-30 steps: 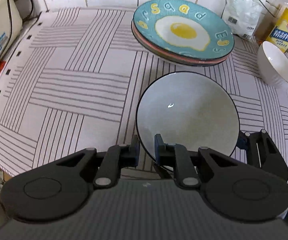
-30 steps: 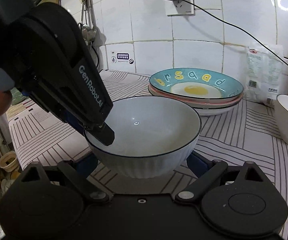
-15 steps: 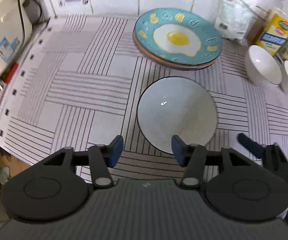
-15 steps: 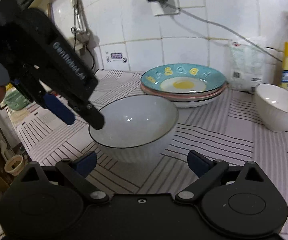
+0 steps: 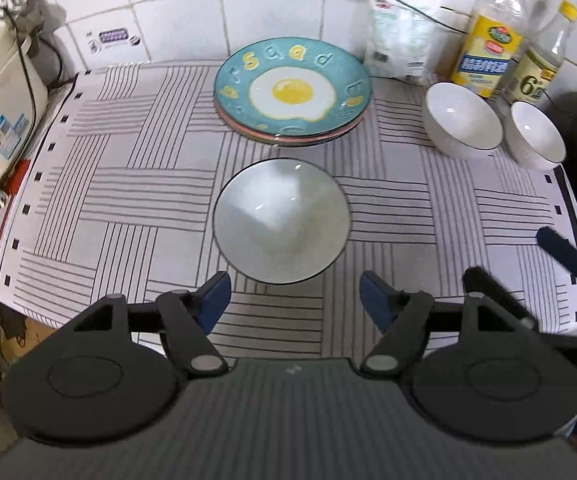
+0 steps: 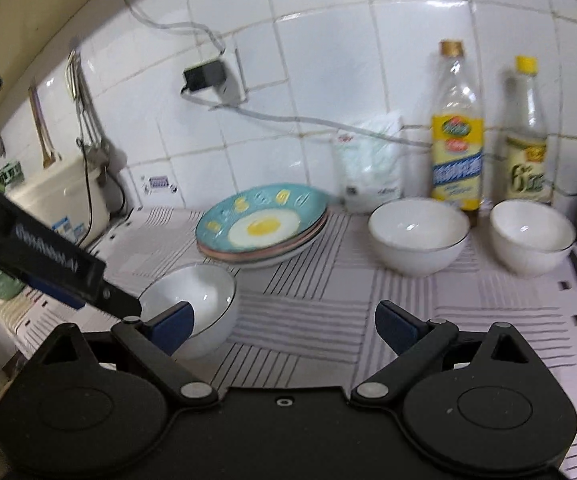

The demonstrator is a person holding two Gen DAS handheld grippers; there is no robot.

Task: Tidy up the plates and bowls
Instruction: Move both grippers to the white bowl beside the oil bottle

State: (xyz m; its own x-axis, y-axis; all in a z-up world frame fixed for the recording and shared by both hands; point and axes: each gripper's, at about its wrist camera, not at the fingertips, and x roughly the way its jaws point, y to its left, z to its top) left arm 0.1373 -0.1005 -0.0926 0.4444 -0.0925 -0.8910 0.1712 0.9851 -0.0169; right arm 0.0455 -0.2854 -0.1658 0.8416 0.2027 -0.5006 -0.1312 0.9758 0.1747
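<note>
Since both tongs gape empty, the bowl (image 5: pixel 280 220) rests alone on the mat, just ahead of the left gripper (image 5: pixel 294 296); right gripper (image 6: pixel 284 322) faces the two bowls (image 6: pixel 418 234) farther ahead (likely nesting partners).

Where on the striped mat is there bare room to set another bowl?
Open mat lies left of the near bowl and plate stack, toward the white appliance; also between near bowl and the two white bowls. Crowded at the back right by bottles.
</note>
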